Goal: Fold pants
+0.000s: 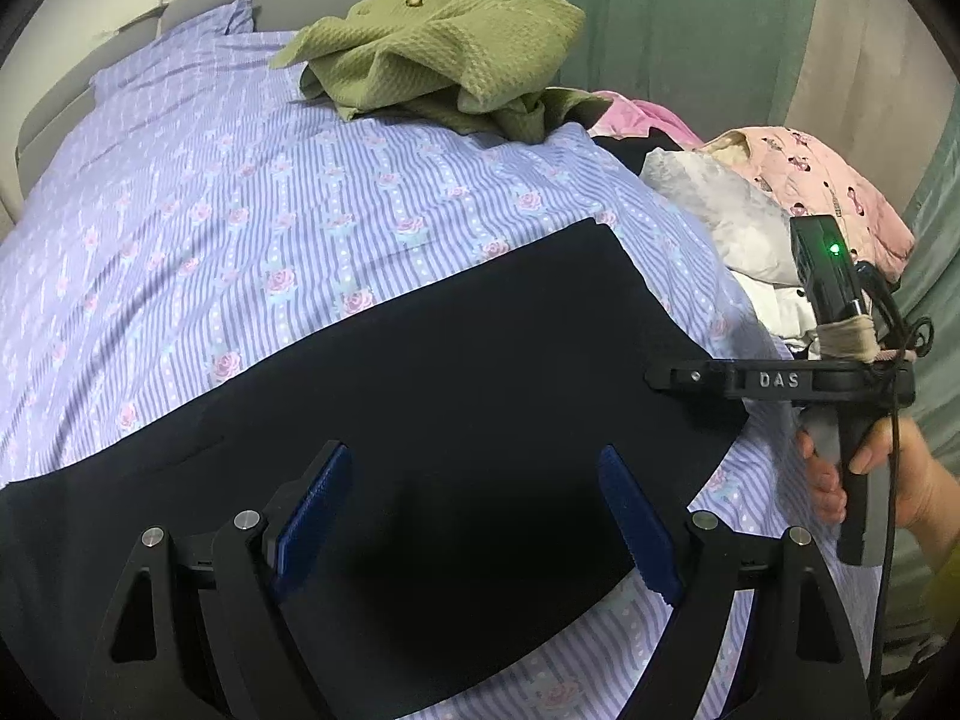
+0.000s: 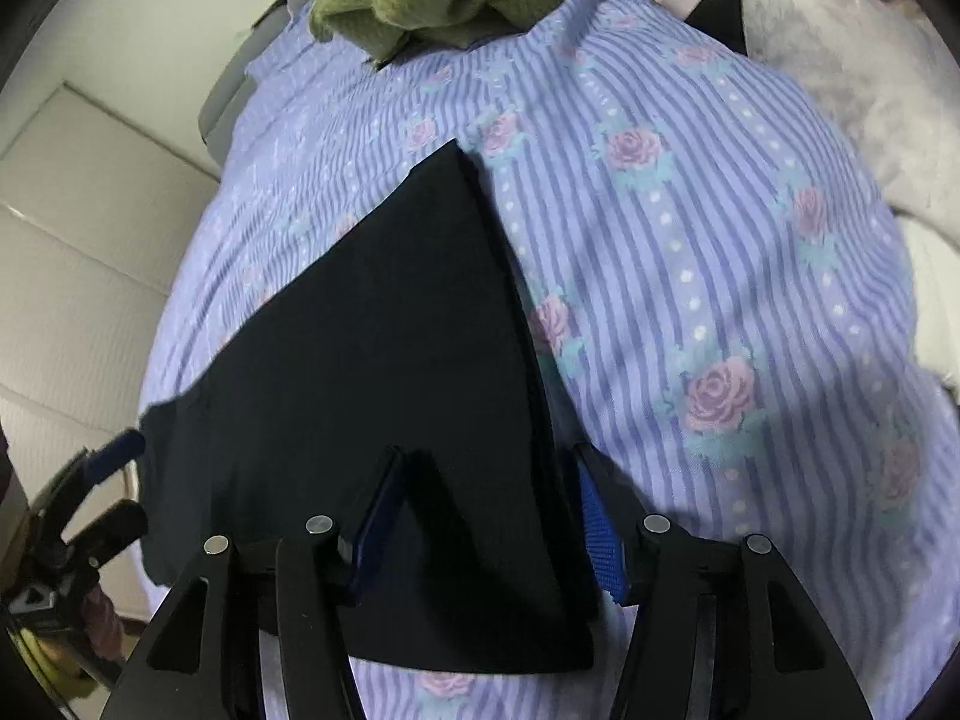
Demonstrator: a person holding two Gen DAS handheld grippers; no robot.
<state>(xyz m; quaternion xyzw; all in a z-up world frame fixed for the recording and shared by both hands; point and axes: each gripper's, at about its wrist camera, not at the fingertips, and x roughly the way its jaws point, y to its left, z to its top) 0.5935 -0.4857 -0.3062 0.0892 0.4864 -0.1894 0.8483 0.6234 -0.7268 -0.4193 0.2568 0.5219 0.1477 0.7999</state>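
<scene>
- Pants (image 1: 432,396): dark navy to black, smooth matte cloth, lying flat on the bed as a long folded band with straight edges and a squared end toward the far side. In the right wrist view they (image 2: 384,372) taper to a sharp corner, and layered edges show along their right side.
- Bed sheet (image 1: 210,192): lilac cotton-like fabric with fine darker stripes, dotted bands and pink roses on teal leaves; lightly rippled.
- Left claw (image 1: 474,516): black rigid frame with ribbed blue pads, spread wide. It sits above the pants near their near edge and grips nothing.
- Right claw (image 2: 489,525): same build, fingers parted. The left pad lies on top of the dark cloth and the right pad sits at the pants' layered edge against the sheet; no cloth is pinched between them.
- From the left wrist view, the right claw's black handle, marked "DAS", is held by a bare hand (image 1: 876,480) at the bed's right edge; a small black unit with a green light is mounted on top.
- Green garment (image 1: 444,48): olive waffle-textured knit, crumpled in a heap at the far end of the bed.
- Clothes pile (image 1: 780,192): a pink printed piece, a fluffy white piece and other white cloth, bunched at the bed's right side.
- Headboard (image 1: 60,126): grey, padded, with rounded panels.
</scene>
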